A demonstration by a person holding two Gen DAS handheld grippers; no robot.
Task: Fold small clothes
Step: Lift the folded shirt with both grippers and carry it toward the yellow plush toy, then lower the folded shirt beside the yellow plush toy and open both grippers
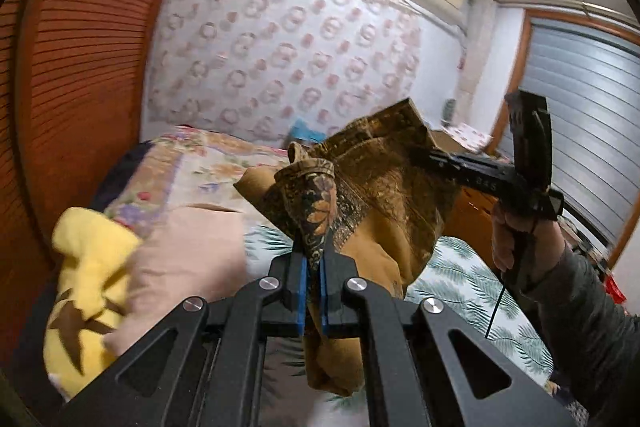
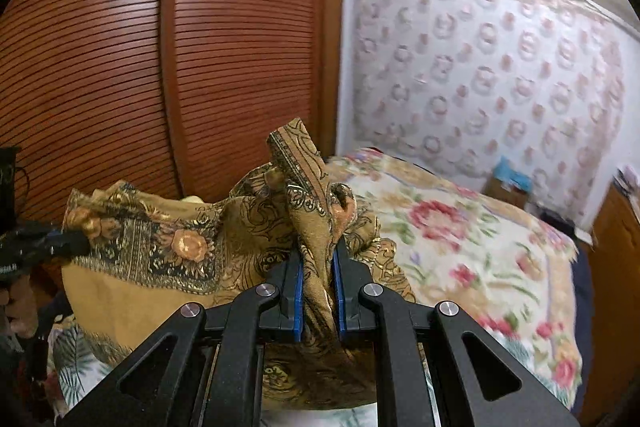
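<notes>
A mustard-brown garment (image 1: pixel 372 187) with a dark floral border hangs in the air above the bed, held at two places. My left gripper (image 1: pixel 314 259) is shut on one bunched edge of it, blue pads pressed on the cloth. The right gripper (image 1: pixel 424 151) shows at the right in the left wrist view, a hand (image 1: pixel 516 239) around its handle, clamped on the far edge. In the right wrist view the right gripper (image 2: pixel 318 263) is shut on a twisted fold of the garment (image 2: pixel 160 247). The left gripper (image 2: pixel 76 241) pinches the border at the left.
The bed carries a palm-leaf sheet (image 1: pixel 472 279) and a floral quilt (image 2: pixel 460 227). A yellow cloth (image 1: pixel 84 279) and a pink cloth (image 1: pixel 184 259) lie heaped at the left. A slatted wooden wardrobe (image 2: pixel 120 67) stands beside the bed. A wooden cabinet (image 2: pixel 612 247) is at the right.
</notes>
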